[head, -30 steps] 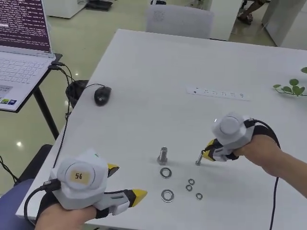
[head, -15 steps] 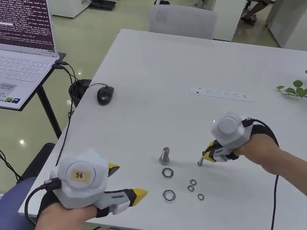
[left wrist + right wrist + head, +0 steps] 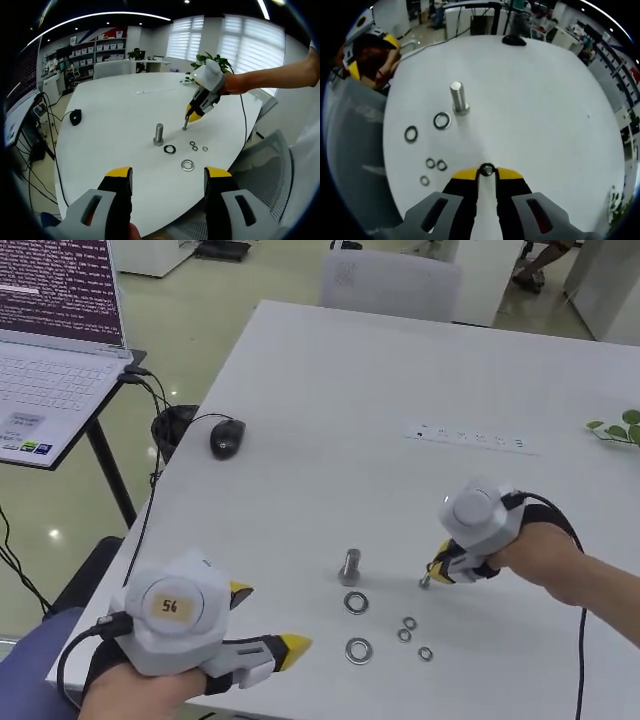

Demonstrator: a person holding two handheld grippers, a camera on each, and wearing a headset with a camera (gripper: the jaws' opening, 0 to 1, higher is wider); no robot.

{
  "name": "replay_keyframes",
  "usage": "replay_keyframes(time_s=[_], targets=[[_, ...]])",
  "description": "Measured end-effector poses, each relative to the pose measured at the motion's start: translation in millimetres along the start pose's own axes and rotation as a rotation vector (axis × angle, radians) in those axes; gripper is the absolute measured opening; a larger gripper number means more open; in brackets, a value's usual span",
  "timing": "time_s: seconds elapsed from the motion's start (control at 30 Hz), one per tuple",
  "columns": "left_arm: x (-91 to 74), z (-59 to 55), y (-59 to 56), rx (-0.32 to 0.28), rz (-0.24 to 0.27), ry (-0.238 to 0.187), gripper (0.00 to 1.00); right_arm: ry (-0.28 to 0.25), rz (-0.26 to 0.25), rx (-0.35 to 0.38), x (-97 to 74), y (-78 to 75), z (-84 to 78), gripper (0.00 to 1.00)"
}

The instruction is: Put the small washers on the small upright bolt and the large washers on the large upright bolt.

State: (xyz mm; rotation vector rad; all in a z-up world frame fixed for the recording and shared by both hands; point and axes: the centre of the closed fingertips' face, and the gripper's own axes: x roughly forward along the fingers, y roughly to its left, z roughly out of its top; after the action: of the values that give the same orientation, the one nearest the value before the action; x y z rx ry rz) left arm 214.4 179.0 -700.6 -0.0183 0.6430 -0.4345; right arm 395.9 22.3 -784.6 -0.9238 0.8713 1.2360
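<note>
The right gripper point(image 3: 486, 175) has its jaws shut tight on the small bolt point(image 3: 424, 582). The small bolt stands up straight with its low end down at the white tabletop point(image 3: 330, 420). It looks like it touches the tabletop, but it is hard to be sure.

The big bolt point(image 3: 350, 567) stands up by itself, off to the left of the small bolt. One big washer point(image 3: 356, 602) lies flat just beside the big bolt. The other big washer point(image 3: 359, 650) lies flat closer to the person. Three small washers point(image 3: 410, 623) lie close together near the small bolt.

The left gripper point(image 3: 169, 174) is at the near edge of the tabletop. Its jaws are wide apart and hold nothing. A black mouse point(image 3: 227, 437) sits far back on the left.
</note>
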Motion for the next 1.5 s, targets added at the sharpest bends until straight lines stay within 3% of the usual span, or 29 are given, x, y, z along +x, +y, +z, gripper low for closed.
replay_keyframes(time_s=[0.37,0.77,1.03,1.17,1.5], targets=[[-1.8,-2.7,2.1,-0.011,0.007,0.005,0.57,0.027,0.029,0.014,20.1,4.3,-8.8,0.13],[-0.7,-1.3,2.5,-0.009,0.007,0.006,0.57,0.030,0.025,0.051,28.8,6.5,-16.5,0.13],[-0.6,0.5,3.0,-0.006,0.007,0.003,0.57,-0.026,-0.014,0.125,9.2,0.8,-19.2,0.17],[0.0,0.6,1.3,-0.006,0.004,0.000,0.57,-0.054,-0.032,0.159,-2.3,5.1,-22.9,0.17],[0.0,1.1,-1.9,0.000,-0.004,-0.001,0.57,-0.102,-0.014,0.189,-12.3,42.5,-37.7,0.16]])
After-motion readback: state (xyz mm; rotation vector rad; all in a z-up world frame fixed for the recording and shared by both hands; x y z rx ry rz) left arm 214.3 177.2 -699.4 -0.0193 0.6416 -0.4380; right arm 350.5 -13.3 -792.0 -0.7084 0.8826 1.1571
